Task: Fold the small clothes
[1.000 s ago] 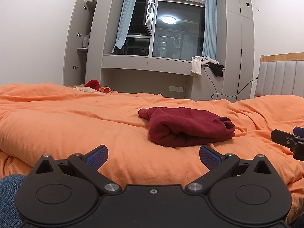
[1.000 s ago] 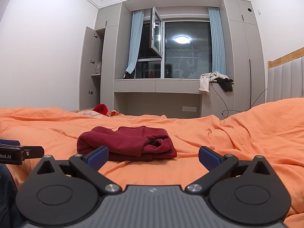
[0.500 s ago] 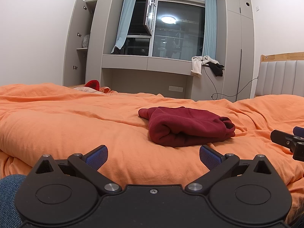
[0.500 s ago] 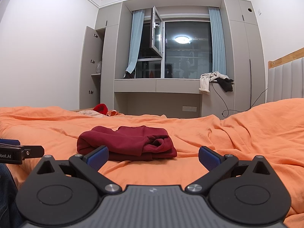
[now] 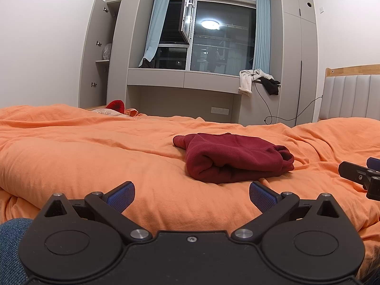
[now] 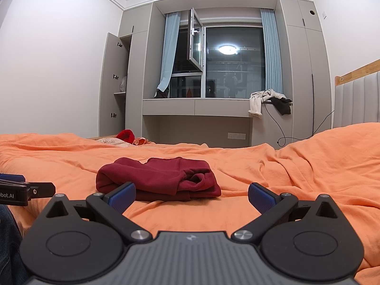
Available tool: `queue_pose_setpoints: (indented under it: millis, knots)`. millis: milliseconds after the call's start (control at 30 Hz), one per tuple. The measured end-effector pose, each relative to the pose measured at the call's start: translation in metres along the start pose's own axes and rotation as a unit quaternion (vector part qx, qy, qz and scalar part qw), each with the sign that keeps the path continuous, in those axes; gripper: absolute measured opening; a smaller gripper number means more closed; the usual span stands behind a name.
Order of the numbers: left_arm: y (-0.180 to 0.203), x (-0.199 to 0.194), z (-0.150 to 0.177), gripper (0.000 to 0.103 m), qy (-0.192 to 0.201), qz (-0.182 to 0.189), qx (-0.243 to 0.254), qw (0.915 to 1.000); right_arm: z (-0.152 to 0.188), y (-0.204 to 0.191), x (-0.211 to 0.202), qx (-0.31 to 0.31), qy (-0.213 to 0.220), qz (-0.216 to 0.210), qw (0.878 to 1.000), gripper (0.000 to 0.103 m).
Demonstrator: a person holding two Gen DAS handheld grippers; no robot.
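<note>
A dark red garment [image 5: 235,156] lies folded into a thick bundle on the orange duvet [image 5: 83,156], a little beyond both grippers. In the right wrist view the same garment [image 6: 159,178] sits just past the left fingertip. My left gripper [image 5: 192,196] is open, its blue pads wide apart over bare duvet, nothing between them. My right gripper [image 6: 191,196] is open too and holds nothing. The right gripper's tip [image 5: 358,173] shows at the right edge of the left wrist view; the left gripper's tip [image 6: 26,190] shows at the left edge of the right wrist view.
The orange duvet [image 6: 296,166] rises into folds on the right near a padded headboard [image 5: 351,97]. Beyond the bed stand grey cabinets and a window ledge with clothes [image 5: 256,80] draped over it. A small red item [image 5: 115,105] lies at the far bed edge. A denim-clad leg [image 5: 11,242] is at lower left.
</note>
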State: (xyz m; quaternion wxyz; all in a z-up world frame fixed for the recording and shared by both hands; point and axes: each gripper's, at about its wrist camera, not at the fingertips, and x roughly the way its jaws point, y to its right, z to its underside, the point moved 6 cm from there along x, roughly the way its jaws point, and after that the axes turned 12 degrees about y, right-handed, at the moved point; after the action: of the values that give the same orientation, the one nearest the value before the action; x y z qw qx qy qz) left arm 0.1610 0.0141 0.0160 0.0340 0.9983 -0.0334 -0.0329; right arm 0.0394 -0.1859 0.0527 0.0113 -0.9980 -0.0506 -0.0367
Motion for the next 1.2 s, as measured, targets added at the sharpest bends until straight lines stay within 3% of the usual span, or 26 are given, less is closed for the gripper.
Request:
queue_pose_setpoints:
  millis: [1200]
  knots:
    - [0.0025, -0.0029, 0.0023, 0.102, 0.007, 0.002, 0.012, 0.9999, 0.0000, -0.0001, -0.0007, 0.000, 0.000, 0.000, 1.000, 0.103]
